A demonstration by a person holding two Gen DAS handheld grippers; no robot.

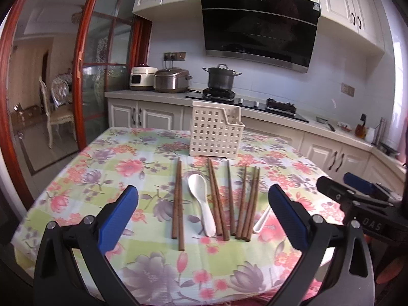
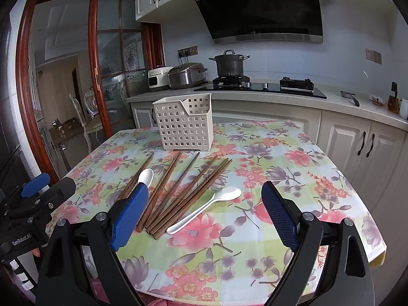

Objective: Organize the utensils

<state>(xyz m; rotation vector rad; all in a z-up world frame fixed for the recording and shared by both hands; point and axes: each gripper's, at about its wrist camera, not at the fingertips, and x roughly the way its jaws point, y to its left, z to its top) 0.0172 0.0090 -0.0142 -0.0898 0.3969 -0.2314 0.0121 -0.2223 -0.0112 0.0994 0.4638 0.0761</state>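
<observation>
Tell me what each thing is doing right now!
Left gripper: open, empty.
Right gripper: open, empty.
Basket: upright on the table, looks empty.
Chopsticks: lying flat.
Left spoon: lying among chopsticks.
Right spoon: lying beside chopsticks.
Pot: lidded, on stove.

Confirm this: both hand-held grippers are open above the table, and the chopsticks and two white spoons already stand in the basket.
Not quite. The chopsticks and both white spoons lie flat on the floral tablecloth, in front of the basket; the right wrist view shows it. Both hand-held grippers are indeed open.
</observation>
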